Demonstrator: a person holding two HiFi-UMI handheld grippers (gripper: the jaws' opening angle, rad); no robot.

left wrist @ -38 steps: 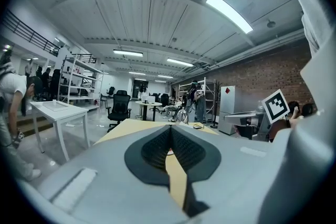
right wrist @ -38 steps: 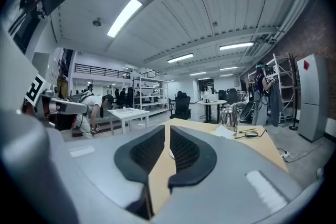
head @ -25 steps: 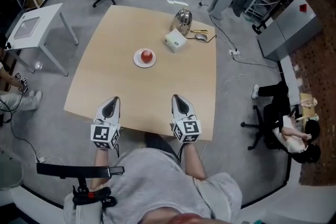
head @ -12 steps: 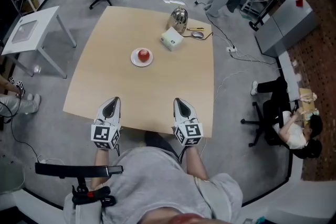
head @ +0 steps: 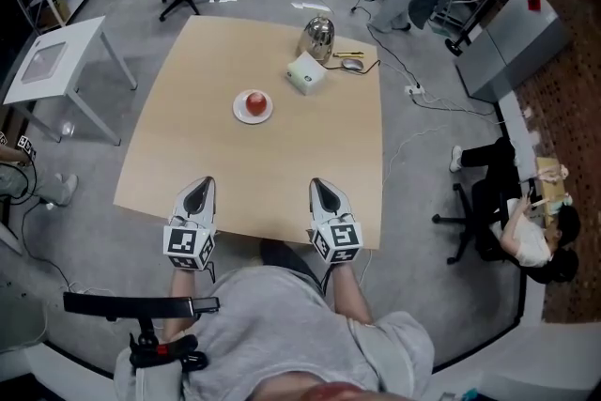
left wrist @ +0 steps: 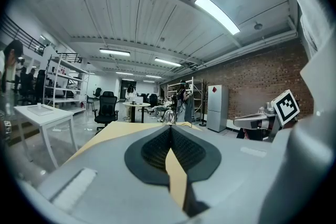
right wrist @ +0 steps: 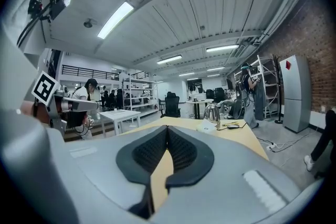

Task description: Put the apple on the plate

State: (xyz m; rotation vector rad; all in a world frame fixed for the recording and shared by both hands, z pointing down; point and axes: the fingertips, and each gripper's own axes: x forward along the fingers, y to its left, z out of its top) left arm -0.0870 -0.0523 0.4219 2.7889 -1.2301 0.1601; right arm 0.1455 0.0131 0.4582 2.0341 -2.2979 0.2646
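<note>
Off to the left a small white table stood on the grey floor, apart from the tan bench. At the bench's near edge, the left hand-held gripper was held roughly level over the wood, pointing away from the person. Its jaws were pressed together at the tips with nothing between them. Further across the bench, about midway between the two tools and well beyond them, sat the white plate, and the red apple already rested on it, near its middle. The right hand-held gripper hovered beside its twin at the same near edge, and it too was fully closed and empty. Neither tool touched the plate or the fruit. Beyond the plate, toward the far right corner, a white box lay on the bench. A shiny metal kettle stood just behind it, and a mouse with its cable lay to the right. Past the bench's right side, someone sat on a chair by the brick-patterned floor.
</note>
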